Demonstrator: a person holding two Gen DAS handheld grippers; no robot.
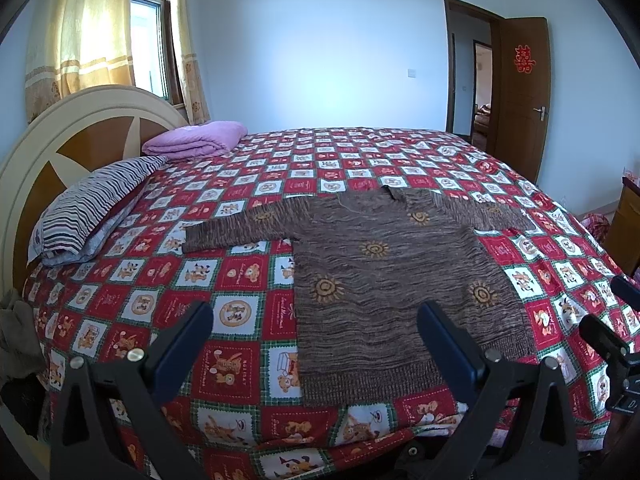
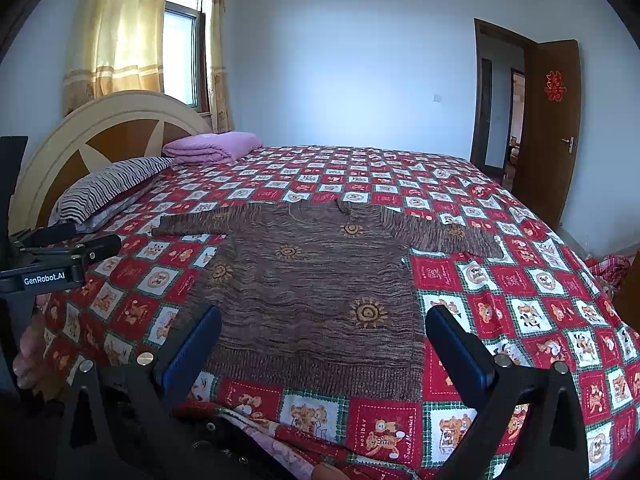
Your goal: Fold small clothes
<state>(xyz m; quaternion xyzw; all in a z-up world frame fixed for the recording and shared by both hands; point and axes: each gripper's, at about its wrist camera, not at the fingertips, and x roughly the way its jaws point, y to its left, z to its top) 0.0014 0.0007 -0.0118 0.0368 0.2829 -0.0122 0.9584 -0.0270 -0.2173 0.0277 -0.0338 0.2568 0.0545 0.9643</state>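
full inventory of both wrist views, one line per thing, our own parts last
brown knitted sweater with orange sun motifs: 1, spread flat, sleeves out, mid-bed
red-and-white checked bear-print bedspread: 1, covers bed
striped grey pillow: 1, by headboard
folded lilac blanket: 1, far corner by headboard
cream-and-brown wooden headboard: 1, left
yellow curtains: 2, at window
brown wooden door: 1, open, right wall
left gripper: black, blue pads, open over sweater hem
right gripper: same, open over hem

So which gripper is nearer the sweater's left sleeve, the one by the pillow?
Left. The left gripper hangs over the hem's pillow-side corner of the brown sweater; the right gripper is over its other corner.
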